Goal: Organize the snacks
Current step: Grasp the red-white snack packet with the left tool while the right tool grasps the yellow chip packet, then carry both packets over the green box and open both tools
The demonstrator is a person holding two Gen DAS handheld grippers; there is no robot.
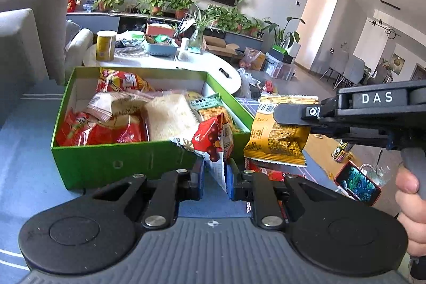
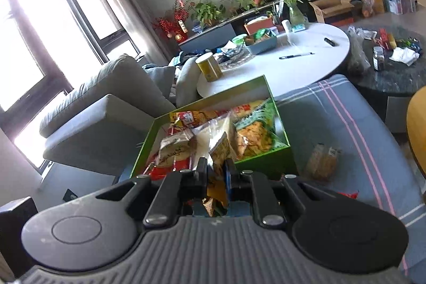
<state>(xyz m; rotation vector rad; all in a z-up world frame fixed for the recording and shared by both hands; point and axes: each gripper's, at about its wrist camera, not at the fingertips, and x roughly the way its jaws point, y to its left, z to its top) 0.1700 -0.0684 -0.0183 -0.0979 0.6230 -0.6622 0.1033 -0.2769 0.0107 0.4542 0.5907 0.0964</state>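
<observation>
**Both claws loaded, packets held at the box's near corner**

My left gripper (image 1: pixel 215 172) is clamped tight on a red-and-white crinkly snack packet printed with round brown balls (image 1: pixel 213 140), pinched by its lower edge so the body stands up over the near wall of the green cardboard box (image 1: pixel 111 164). I judge that grip leaves the packet free to drop in among the snacks already packed there.

My right gripper (image 1: pixel 290 121) comes in from the right side, its jaws closed on the top corner of a yellow foil snack bag with dense black print (image 1: pixel 277 140), which hangs just outside the box's right wall, above the blue striped cloth (image 2: pixel 346 124). Both tools tilt moderately downward toward the box; a hand (image 1: pixel 411 206) wraps the right handle.
</observation>
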